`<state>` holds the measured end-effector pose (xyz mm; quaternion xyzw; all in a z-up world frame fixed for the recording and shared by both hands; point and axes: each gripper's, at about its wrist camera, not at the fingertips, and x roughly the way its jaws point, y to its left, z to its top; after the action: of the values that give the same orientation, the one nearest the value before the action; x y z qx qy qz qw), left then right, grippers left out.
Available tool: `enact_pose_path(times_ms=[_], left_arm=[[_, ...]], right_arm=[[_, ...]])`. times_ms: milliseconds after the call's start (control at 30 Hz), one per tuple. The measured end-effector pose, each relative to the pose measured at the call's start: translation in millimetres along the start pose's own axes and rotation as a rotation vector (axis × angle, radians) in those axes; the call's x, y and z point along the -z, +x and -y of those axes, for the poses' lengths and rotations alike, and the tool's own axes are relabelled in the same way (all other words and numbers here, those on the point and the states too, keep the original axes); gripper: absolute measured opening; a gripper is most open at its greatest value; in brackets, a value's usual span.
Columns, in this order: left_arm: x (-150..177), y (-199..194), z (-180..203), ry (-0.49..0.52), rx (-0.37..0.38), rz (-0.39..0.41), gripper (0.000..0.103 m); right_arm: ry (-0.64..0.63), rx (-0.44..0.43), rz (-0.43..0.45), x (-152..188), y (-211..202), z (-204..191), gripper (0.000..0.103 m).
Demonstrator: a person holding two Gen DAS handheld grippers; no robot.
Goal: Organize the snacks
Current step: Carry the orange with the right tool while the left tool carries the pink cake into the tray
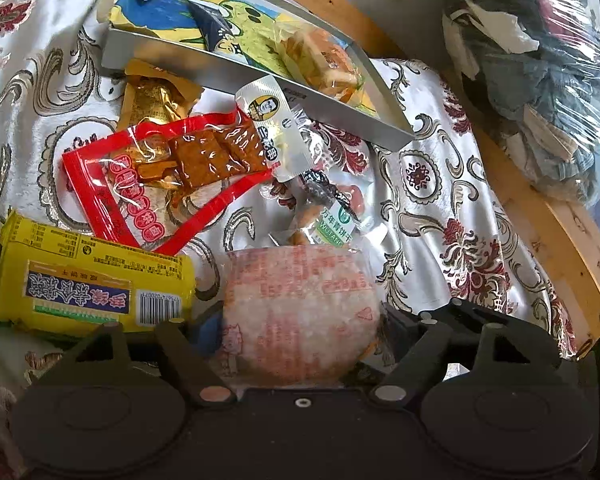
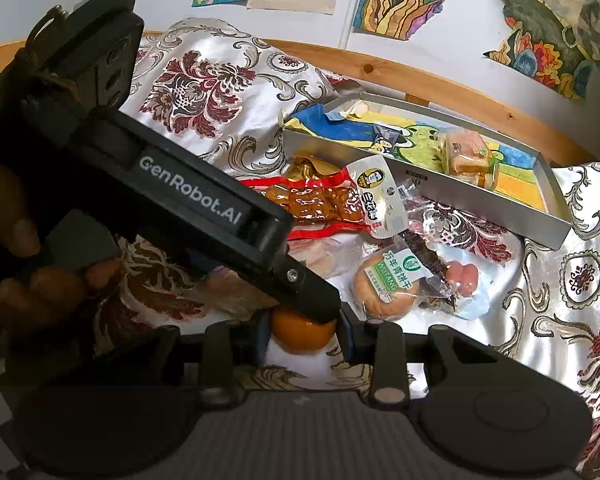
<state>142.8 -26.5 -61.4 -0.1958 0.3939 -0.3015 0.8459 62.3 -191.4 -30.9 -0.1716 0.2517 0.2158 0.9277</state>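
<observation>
Left gripper (image 1: 300,320): its fingers are clamped on a round pale cake (image 1: 300,312) in a frosted wrapper with red print, one finger at each side of it.
Right gripper (image 2: 304,332): its fingers sit close on either side of an orange fruit (image 2: 300,334); touching looks likely, but the black body of the left gripper crosses in front and hides the top of the fruit.
Hand (image 2: 40,276): a person's hand wraps the handle of the left gripper at the left edge of the right wrist view.
Surface: a bed with a white satin cover (image 1: 440,184) patterned in dark red and grey scrolls, edged by a wooden frame (image 1: 540,208).
Tray (image 1: 340,108): a shallow grey tray lies on the cover beyond the snack pile, its floor lined with a coloured drawing; a clear pack of pale pastries (image 1: 324,64) rests inside near its right end.
Yellow biscuit pack (image 1: 88,284): just left of the cake, lying flat.
Red tofu pack (image 1: 172,172): behind the yellow pack, overlapped at its upper right by a white sachet (image 1: 272,128).
Gold packet (image 1: 156,96): between the red pack and the tray wall.
Green-labelled biscuit (image 2: 384,284): a round one in clear wrap, right of the left gripper's tip, with a pink sausage pack (image 2: 460,276) beside it.
</observation>
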Motion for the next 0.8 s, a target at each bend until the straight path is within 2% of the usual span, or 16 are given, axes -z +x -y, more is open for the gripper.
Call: enact_pose_path(times_ms=[333,800], left_arm=[[0,-10,3,0.027,-0.064,0.080,0.076],[-7,-19,7,0.073,-0.132,0.175,0.076]], right_arm=[[-0.027,0.047,-0.007,1,0,-1,0.038],[0.065,0.162,0.030,-1,0,19,0.038]])
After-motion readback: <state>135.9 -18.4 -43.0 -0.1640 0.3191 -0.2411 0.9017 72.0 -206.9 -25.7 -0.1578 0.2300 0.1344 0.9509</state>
